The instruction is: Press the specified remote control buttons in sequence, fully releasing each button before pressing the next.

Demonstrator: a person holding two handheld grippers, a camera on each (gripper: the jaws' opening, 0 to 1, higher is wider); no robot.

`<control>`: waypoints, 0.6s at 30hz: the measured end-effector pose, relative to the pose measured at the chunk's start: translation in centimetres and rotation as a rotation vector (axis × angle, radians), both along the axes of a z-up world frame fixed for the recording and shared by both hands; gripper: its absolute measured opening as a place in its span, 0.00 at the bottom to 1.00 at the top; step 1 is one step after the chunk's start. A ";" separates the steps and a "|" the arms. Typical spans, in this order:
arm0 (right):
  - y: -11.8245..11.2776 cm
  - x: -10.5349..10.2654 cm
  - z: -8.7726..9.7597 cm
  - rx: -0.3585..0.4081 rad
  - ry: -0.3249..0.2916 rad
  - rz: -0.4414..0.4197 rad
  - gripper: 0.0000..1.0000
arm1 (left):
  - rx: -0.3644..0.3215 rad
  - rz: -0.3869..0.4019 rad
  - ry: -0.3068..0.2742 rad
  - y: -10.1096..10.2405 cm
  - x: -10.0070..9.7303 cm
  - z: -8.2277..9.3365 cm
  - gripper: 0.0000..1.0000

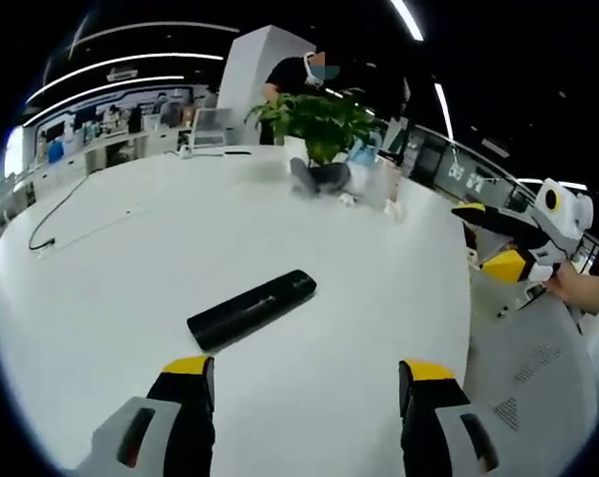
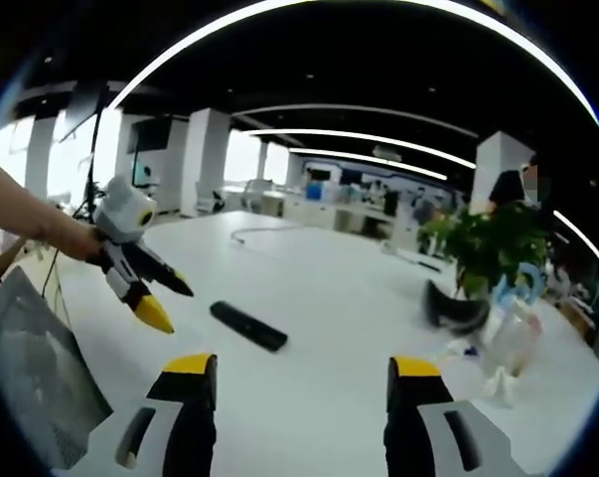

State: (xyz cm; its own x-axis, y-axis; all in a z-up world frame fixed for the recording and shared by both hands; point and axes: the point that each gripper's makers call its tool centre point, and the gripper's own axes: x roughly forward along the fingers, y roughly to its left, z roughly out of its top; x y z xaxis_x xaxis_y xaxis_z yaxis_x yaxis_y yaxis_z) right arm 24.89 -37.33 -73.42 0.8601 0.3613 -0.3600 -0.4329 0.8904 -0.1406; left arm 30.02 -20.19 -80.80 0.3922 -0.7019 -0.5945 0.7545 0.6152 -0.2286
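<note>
A black remote control (image 1: 251, 309) lies flat on the white table (image 1: 130, 268), just beyond my left gripper (image 1: 304, 383), which is open with yellow-tipped jaws wide apart and nothing between them. In the right gripper view the remote control (image 2: 248, 326) lies ahead and left of my right gripper (image 2: 301, 376), also open and empty. The left gripper (image 2: 150, 293) enters that view from the left, held by a hand, jaws apart above the table. The right gripper (image 1: 513, 243) appears at the right edge of the left gripper view, off the table's side.
A potted green plant (image 1: 319, 124) stands at the table's far side with a dark object (image 1: 314, 177) and clear plastic items (image 1: 374, 179) beside it. A thin cable (image 1: 61, 209) runs along the left of the table. A person (image 1: 299, 75) stands behind the plant. A grey chair (image 1: 537, 378) is at right.
</note>
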 end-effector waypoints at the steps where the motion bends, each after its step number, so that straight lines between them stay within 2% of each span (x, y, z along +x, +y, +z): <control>1: 0.0 0.0 0.0 0.000 0.000 0.000 0.68 | 0.001 -0.001 0.000 -0.1 0.1 0.0 0.78; 11: -0.1 0.0 0.1 0.001 0.000 -0.006 0.67 | -0.002 -0.002 0.003 -0.9 1.8 0.1 0.78; 13: -0.1 0.0 0.1 0.003 0.000 -0.008 0.67 | 0.015 -0.010 -0.002 -1.0 1.9 0.1 0.77; 15: -0.2 0.0 0.0 0.003 0.003 -0.011 0.67 | 0.053 -0.053 -0.035 -1.0 2.0 0.1 0.77; 18: -0.2 0.0 0.0 0.003 0.007 -0.011 0.67 | 0.056 -0.067 -0.033 -1.3 2.2 0.1 0.77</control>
State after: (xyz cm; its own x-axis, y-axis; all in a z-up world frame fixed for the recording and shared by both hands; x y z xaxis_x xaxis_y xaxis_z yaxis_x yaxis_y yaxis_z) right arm 24.84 -37.50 -73.45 0.8614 0.3534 -0.3649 -0.4244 0.8954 -0.1347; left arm 32.21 -21.54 -80.71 0.3655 -0.6934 -0.6210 0.8009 0.5743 -0.1698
